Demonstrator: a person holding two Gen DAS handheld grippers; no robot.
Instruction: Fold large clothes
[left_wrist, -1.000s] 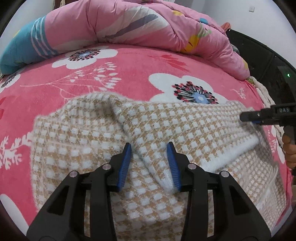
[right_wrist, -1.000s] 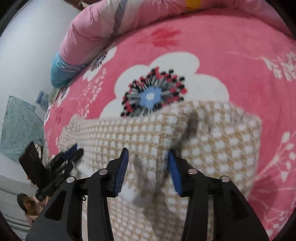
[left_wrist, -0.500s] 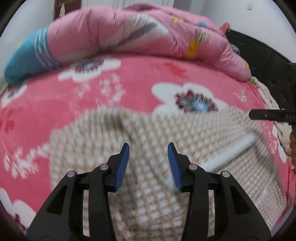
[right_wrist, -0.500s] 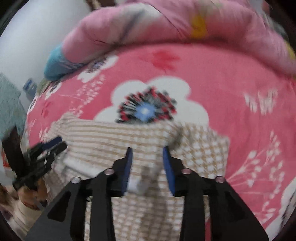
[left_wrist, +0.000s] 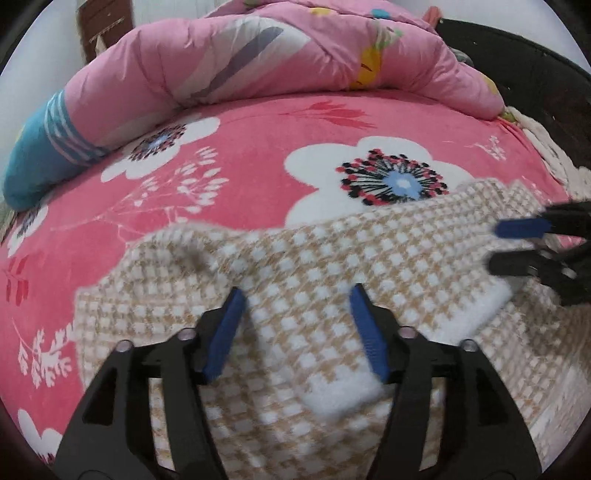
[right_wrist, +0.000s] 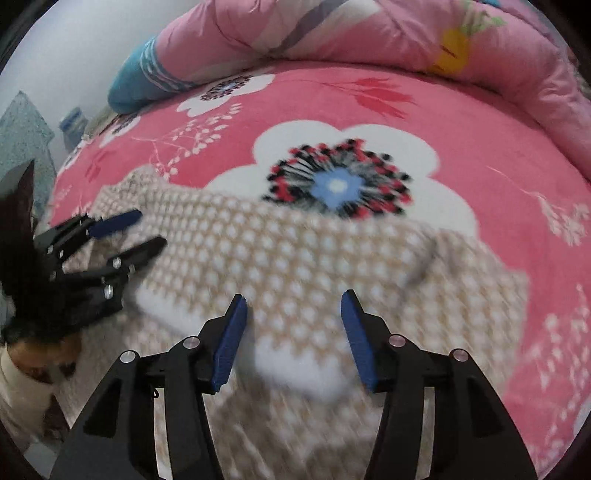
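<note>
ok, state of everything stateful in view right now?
left gripper: open, jaws just opened, over the garment, not pinching it
right gripper: open, jaws just opened, no grip on the cloth
checked garment: folded over, lying on the bed, white hem on top
quilt: bunched at the far edge

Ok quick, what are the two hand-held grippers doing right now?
Left hand-held gripper: open, just been opening, over the checked garment.
Right hand-held gripper: open, just been opening, holding nothing.

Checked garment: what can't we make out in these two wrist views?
- Checked garment: near part cut off by both views' bottom edges and hidden by the gripper bodies; its type is unclear.
- Right wrist view: weave and white trim motion-blurred.
- Left wrist view: right gripper blurred, cropped at the edge.
</note>
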